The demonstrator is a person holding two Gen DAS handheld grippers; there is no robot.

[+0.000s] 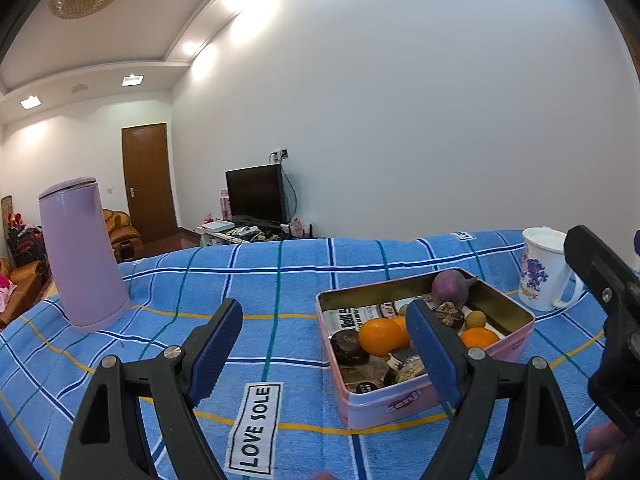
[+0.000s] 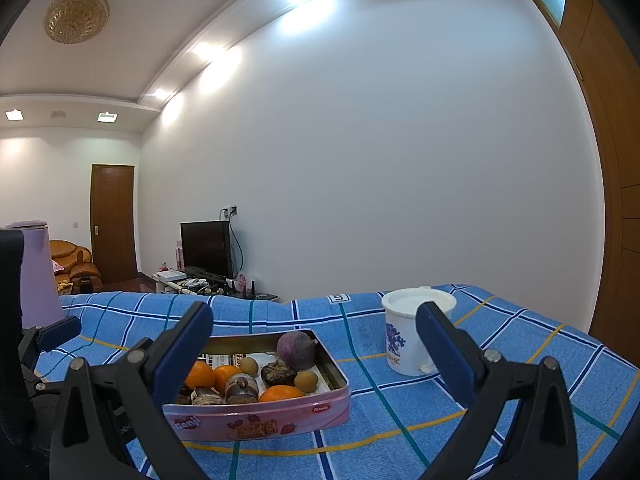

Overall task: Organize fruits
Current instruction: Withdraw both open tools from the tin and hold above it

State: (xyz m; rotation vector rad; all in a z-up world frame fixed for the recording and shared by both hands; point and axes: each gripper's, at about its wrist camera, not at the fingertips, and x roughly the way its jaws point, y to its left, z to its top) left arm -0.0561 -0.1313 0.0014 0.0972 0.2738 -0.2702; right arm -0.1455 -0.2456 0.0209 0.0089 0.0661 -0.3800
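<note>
The fruits sit together in an open pink tin resting on a table draped in blue plaid cloth. Inside lie three glossy oranges, a matte purple round fruit with a stalk at the tin's 1 o'clock corner, two small tan round fruits, and several dark wrinkled ones, all on printed paper lining. No fruit shows loose on the cloth, so the scene fits either fruits already gathered in or fruits waiting to be taken out and sorted.

Both claws hang spread wide, holding nothing: the left claw at the tin's 9 o'clock side, the right claw at 6 o'clock facing it.

Any pinch here would best come from above, closing gently across a fruit's widest girth; the oranges' slick skin may slip, and the wrinkled ones look soft.

A white plastic mug stands at the tin's 2 o'clock; a smooth lilac kettle stands well apart at 10 o'clock.
</note>
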